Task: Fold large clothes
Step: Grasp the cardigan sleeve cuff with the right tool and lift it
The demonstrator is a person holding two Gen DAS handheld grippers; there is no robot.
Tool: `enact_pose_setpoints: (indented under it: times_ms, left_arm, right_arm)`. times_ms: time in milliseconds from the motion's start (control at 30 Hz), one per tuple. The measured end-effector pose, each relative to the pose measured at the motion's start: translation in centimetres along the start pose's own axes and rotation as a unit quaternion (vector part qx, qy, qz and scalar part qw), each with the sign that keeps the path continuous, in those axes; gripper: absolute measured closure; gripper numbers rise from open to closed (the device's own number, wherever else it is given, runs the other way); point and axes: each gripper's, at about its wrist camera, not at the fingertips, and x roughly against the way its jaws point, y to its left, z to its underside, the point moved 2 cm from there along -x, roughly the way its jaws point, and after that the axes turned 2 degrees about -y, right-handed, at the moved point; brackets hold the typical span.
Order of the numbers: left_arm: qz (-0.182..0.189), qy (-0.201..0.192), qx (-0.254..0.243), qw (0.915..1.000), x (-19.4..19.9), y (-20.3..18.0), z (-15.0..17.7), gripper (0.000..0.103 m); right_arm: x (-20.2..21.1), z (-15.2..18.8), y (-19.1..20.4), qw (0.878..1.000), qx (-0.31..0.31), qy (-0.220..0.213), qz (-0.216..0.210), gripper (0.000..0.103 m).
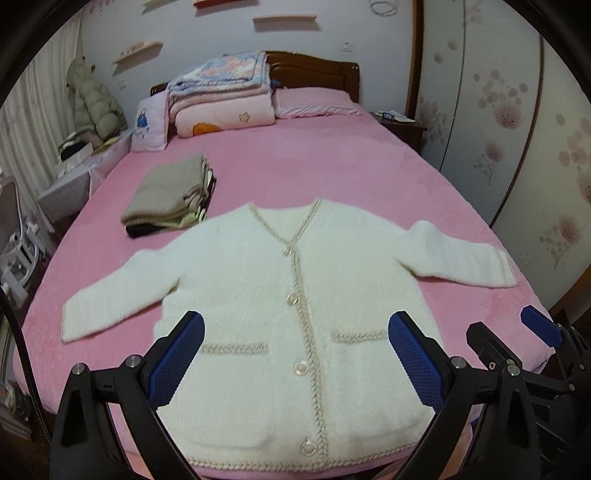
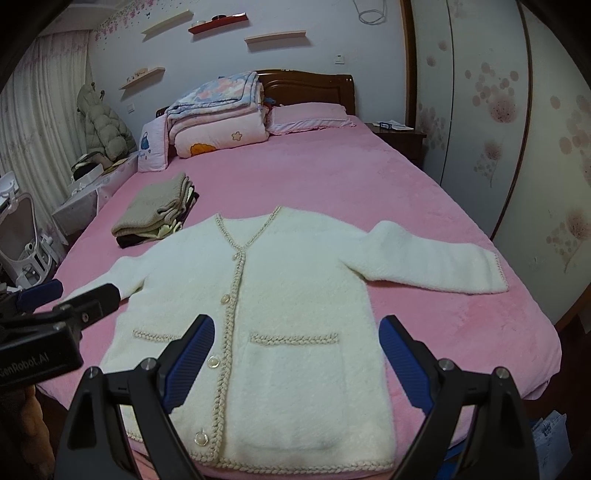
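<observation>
Left wrist: white cardigan spread flat, buttoned, sleeves out.

free: pink bed beyond cardigan | obstacle: folded clothes stack far-left

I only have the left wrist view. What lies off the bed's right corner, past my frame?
Observer: A pale blue bag sits on the floor below that corner of the bed.
Operator: Anything on the wall shelves that I miss?
Observer: A red shelf carries a small dark round item.
Operator: Any marking on the left gripper?
Observer: The left gripper, open, has "GenRobot.AI" printed on its body.
</observation>
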Motion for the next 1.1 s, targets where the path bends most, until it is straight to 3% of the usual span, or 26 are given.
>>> enact_pose_setpoints:
  times_ms: [300, 533, 667, 867, 1000, 1100]
  left_arm:
    - [0.038, -0.052, -0.020, 0.9977, -0.7, -6.3, -5.2, 0.003]
    - [0.053, -0.090, -0.057, 0.9930, -2.8, -13.3, -8.6, 0.003]
    - [0.067, -0.077, -0.082, 0.9914, -5.9, -17.5, -9.6, 0.003]
    - [0.081, -0.046, -0.123, 0.9881, -12.4, -24.3, -9.8, 0.003]
    - [0.112, -0.014, -0.124, 0.9858, -17.0, -28.0, -9.0, 0.003]
    - [0.106, 0.006, -0.119, 0.9872, -20.6, -30.0, -8.0, 0.003]
  right_arm:
    - [0.5, -3.3, -7.7, 0.997, -0.043, -0.043, 0.041, 0.011]
    - [0.2, -5.7, -15.3, 0.992, -0.080, -0.062, 0.079, 0.011]
    - [-0.6, -6.6, -19.8, 0.987, -0.105, -0.064, 0.100, 0.011]
    - [-3.9, -6.6, -26.5, 0.983, -0.145, -0.051, 0.096, 0.014]
    - [-7.6, -5.3, -30.9, 0.979, -0.183, -0.019, 0.087, 0.024]
    - [-10.9, -3.7, -34.2, 0.973, -0.219, 0.014, 0.071, 0.031]
